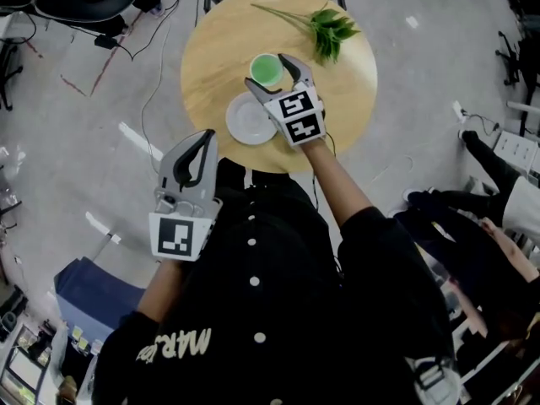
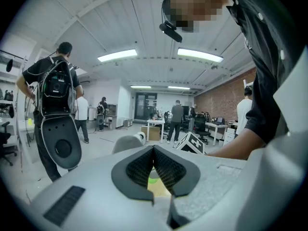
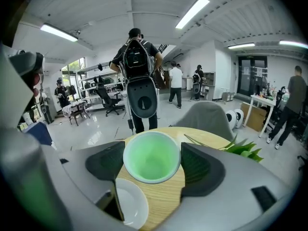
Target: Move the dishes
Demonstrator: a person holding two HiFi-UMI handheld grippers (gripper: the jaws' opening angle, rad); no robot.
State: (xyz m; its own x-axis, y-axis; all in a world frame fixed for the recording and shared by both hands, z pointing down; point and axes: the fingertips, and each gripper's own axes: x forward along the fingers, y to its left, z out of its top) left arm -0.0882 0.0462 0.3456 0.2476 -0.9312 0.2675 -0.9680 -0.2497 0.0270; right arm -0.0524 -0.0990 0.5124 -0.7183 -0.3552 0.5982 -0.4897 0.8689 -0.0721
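The right gripper (image 3: 152, 163) clasps the green cup (image 3: 152, 154) between its jaws on the round table (image 1: 218, 47) — upright, long axis vertical, mouth up. A white saucer (image 3: 131, 207) lies flat just beside its left jaw. The left gripper (image 2: 154, 163) is clenched and empty — off the table.

Right tool (image 1: 270, 68) partly hides green cup (image 1: 262, 71) and white saucer (image 1: 245, 121)

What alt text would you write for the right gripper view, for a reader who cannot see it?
The right gripper holds a green cup between its two dark pads, over a round wooden table. A white saucer lies at lower left and a leafy green sprig at right; people stand in a large room behind.
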